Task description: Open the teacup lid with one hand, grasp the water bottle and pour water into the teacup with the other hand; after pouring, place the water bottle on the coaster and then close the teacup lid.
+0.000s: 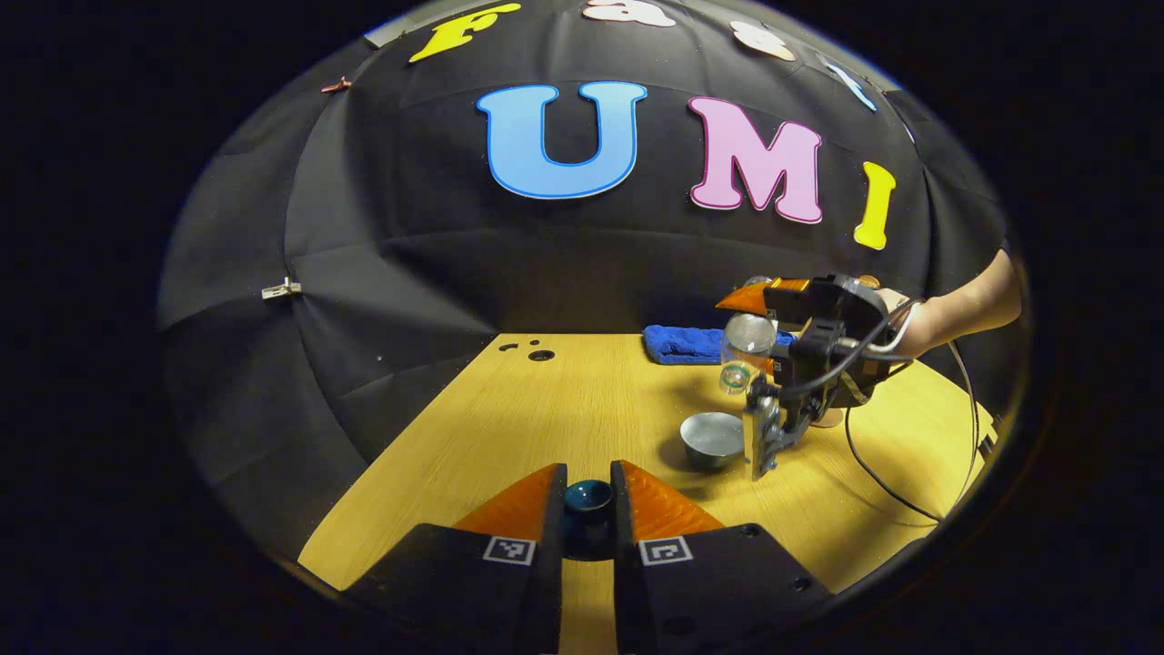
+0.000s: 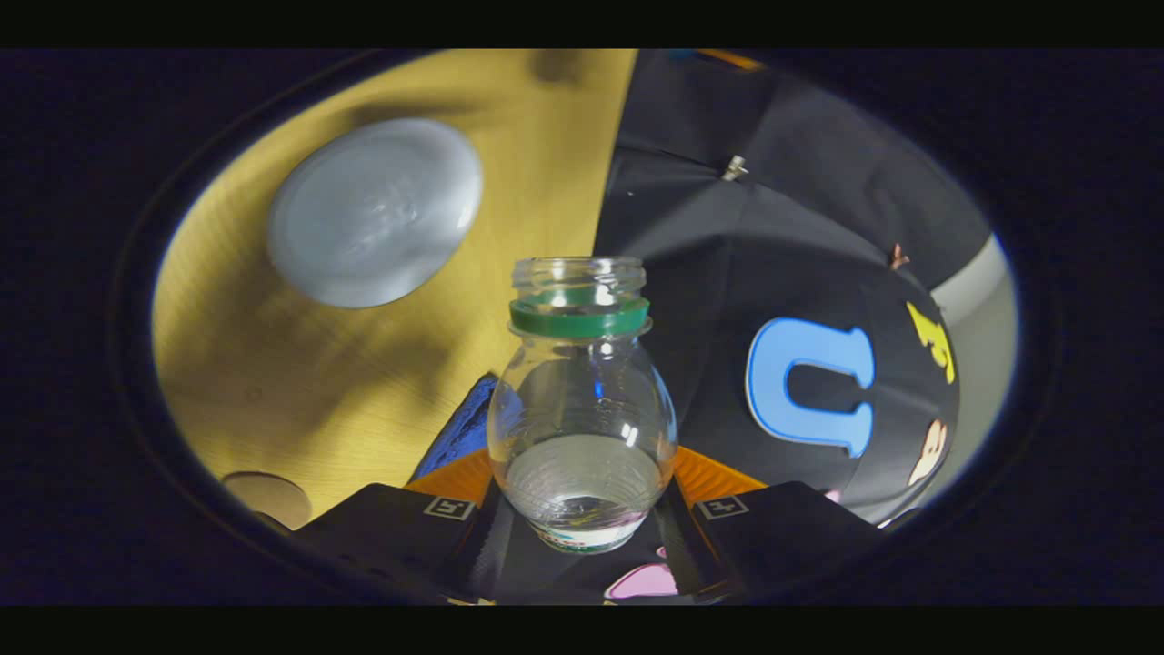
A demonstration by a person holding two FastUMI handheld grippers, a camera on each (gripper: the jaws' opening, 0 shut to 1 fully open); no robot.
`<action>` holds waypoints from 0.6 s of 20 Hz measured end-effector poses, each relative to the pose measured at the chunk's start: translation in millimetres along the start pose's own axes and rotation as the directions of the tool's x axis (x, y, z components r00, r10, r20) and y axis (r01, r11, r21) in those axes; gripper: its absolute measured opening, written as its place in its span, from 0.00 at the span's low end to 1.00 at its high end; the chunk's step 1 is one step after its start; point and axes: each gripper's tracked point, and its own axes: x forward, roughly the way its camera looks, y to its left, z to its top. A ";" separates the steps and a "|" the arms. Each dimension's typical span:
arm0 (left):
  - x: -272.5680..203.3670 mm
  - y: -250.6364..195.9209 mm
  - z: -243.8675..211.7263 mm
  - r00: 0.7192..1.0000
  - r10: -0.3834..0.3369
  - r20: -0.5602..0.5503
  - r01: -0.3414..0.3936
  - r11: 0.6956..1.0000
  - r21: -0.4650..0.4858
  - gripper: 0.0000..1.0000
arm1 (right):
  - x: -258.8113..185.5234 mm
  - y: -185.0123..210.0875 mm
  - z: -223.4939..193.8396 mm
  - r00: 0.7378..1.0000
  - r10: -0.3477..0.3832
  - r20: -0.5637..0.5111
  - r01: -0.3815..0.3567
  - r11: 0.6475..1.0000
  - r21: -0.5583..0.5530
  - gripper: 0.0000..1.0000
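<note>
Over a pale wooden surface, two hand-held grippers are at work. The left hand-held gripper sits low near the surface's front edge, its two fingers pressed in on a small dark teacup lid, held away from the cup. Farther back and to the right, the open grey teacup stands uncovered. Above it, the right hand-held gripper, held by a person's hand, grips a clear water bottle tipped steeply, mouth angled down toward the cup. In the right gripper view, the fingers clamp the bottle on both sides; its cap is off, a green ring sits below the neck, and only a little water is visible inside. The teacup shows ahead of the bottle's mouth. A blue cloth lies at the back, and the round coaster peeks in nearby.

Lid removal looks done and pouring appears under way or nearly finished. Setting the bottle on the coaster and closing the cup are left.
</note>
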 end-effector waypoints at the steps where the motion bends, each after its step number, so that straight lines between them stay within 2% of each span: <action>1: 0.4 -1.8 1.9 1.000 0.002 0.003 -0.002 1.000 -0.005 0.27 | -4.7 -3.7 -3.1 1.000 0.009 -0.017 -0.008 0.997 0.071 0.73; 2: 0.6 -3.6 2.7 1.000 0.004 0.005 -0.004 1.000 -0.008 0.27 | -8.8 -5.6 -5.4 0.999 0.032 -0.033 -0.027 0.987 0.160 0.73; 4: 2.2 -6.0 6.7 1.000 0.013 0.014 -0.013 1.000 -0.009 0.27 | -16.2 -4.7 -11.1 0.994 0.090 -0.065 -0.063 0.939 0.338 0.73; 7: 4.3 -12.5 13.4 0.999 0.023 0.026 -0.022 1.000 -0.017 0.27 | -26.6 -9.7 -26.3 0.984 0.154 -0.086 -0.083 0.833 0.547 0.73; 9: 2.8 -18.8 18.6 0.999 0.027 0.035 -0.026 0.999 -0.019 0.27 | -44.8 -7.5 -35.8 0.976 0.202 -0.081 -0.093 0.725 0.682 0.73; 10: 3.3 -22.2 20.8 0.999 0.028 0.038 -0.027 0.999 -0.020 0.24 | -51.1 -8.2 -41.9 0.972 0.217 -0.088 -0.078 0.651 0.755 0.75; 11: 3.6 -26.2 22.7 0.999 0.029 0.042 -0.028 0.999 -0.022 0.27 | -58.2 -8.5 -44.0 0.971 0.227 -0.079 -0.067 0.573 0.817 0.71; 12: 3.1 -30.6 23.5 0.999 0.028 0.044 -0.027 0.999 -0.023 0.27 | -64.4 -9.5 -44.8 0.970 0.235 -0.069 -0.058 0.495 0.867 0.73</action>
